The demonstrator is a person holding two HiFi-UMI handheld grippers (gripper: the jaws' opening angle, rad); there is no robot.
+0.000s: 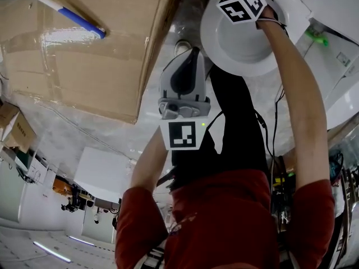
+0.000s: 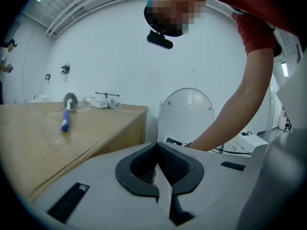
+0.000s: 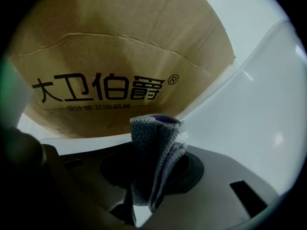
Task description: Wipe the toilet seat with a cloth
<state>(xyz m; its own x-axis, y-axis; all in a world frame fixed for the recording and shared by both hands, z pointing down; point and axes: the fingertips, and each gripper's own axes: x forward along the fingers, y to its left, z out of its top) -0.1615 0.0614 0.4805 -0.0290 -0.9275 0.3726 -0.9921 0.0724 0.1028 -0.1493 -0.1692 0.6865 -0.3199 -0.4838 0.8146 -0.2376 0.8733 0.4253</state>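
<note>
The right hand-held gripper [image 3: 158, 163] is clamped on a folded grey cloth with purple stitching [image 3: 151, 138], which stands up out of its jaws. A brown printed cardboard box [image 3: 120, 56] lies at 12 o'clock from the cloth, and the glossy white toilet [image 3: 259, 104] curves past at 3 o'clock. Whether the cloth touches the toilet cannot be told. The left hand-held gripper [image 2: 157, 150] is fully closed and empty. The raised white toilet lid [image 2: 187, 114] is at 12 o'clock from it, and a blue-handled brush [image 2: 66, 116] lies on the box at 10 o'clock.
</note>
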